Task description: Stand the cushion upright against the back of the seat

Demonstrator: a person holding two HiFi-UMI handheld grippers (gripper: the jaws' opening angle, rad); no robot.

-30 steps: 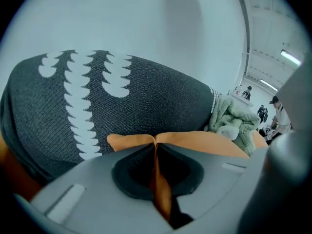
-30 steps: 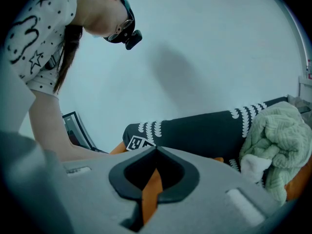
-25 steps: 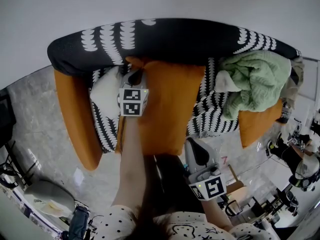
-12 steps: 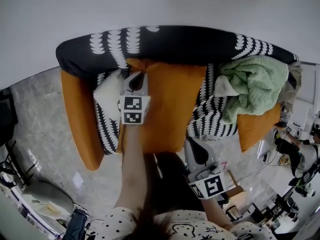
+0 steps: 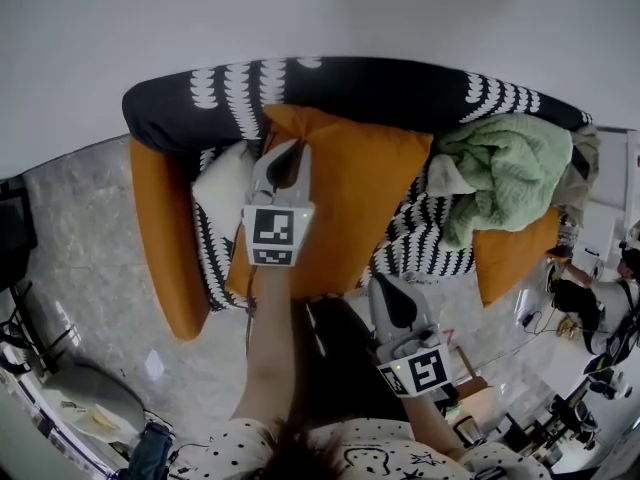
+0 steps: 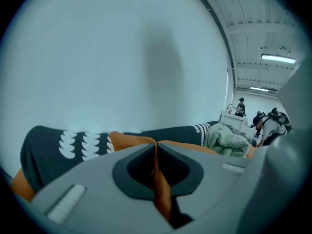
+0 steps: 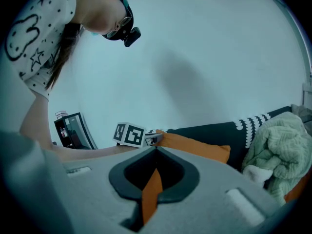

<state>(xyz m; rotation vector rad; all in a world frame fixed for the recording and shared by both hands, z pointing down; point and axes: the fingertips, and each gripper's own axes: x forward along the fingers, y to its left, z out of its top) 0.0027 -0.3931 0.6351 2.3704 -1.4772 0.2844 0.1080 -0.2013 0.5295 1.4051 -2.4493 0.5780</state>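
Note:
An orange cushion (image 5: pixel 360 198) leans on the seat of a sofa, and its top edge reaches the black, white-patterned back (image 5: pixel 380 83). My left gripper (image 5: pixel 285 150) is shut on the cushion's upper left corner. In the left gripper view, orange fabric (image 6: pixel 131 139) is pinched between the closed jaws of that gripper (image 6: pixel 156 143). My right gripper (image 5: pixel 386 290) is at the cushion's lower right edge. In the right gripper view a strip of orange cloth (image 7: pixel 152 189) sits between its shut jaws (image 7: pixel 156 148). The cushion (image 7: pixel 195 147) and my left gripper's marker cube (image 7: pixel 129 134) show beyond.
A green knitted blanket (image 5: pixel 505 173) is heaped on the sofa's right half. A white pillow (image 5: pixel 222 183) lies left of the cushion. Orange armrests (image 5: pixel 160 238) flank the seat. A dark shelf (image 7: pixel 73 130) stands at the left, and people stand in the room beyond (image 6: pixel 265 126).
My left gripper has risen with the cushion's corner, and the cushion's top edge now lies higher against the sofa back. The right gripper has stayed where it was.

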